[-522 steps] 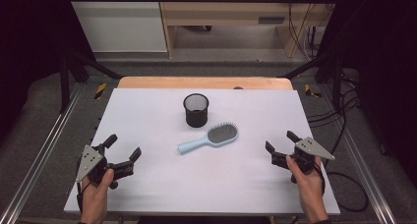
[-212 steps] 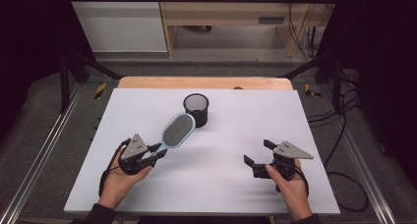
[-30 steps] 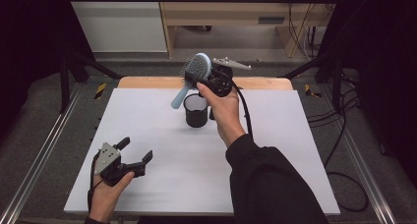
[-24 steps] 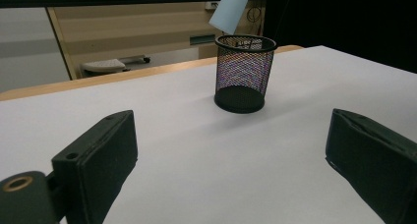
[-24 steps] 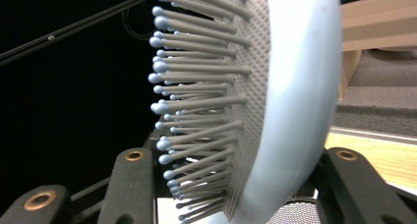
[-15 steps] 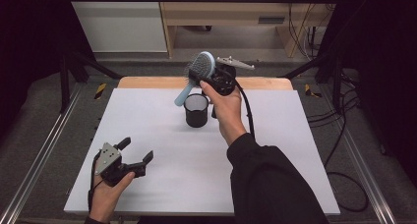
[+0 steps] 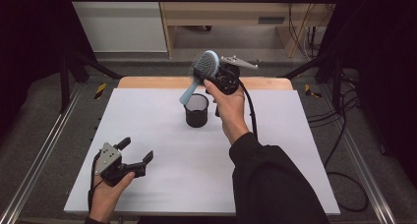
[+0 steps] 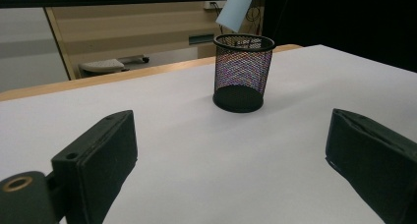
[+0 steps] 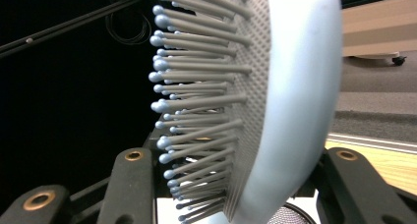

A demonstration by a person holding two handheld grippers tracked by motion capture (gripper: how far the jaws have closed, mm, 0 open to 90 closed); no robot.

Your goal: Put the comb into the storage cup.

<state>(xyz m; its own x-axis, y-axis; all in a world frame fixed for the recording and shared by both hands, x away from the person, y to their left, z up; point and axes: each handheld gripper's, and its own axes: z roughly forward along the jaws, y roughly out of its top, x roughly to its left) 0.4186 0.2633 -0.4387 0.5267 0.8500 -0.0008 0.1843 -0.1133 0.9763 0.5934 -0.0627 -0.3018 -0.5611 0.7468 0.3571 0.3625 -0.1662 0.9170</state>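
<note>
Hairbrush (image 7: 199, 74) clamped in right gripper (image 7: 212, 79), handle over mesh cup (image 7: 196, 110).

Two handheld black grippers, one dark sleeve

Left black two-jaw gripper (image 7: 134, 158): grey three-cornered top plate w/ small screws, blocky black jaws, brass-ringed holes, black cable trailing back. Right black two-jaw gripper (image 7: 210, 79): same grey plate, brass-ringed screw holes on jaws, black cable along forearm. Right arm in long black sleeve (image 7: 275, 184); left forearm bare.
</note>
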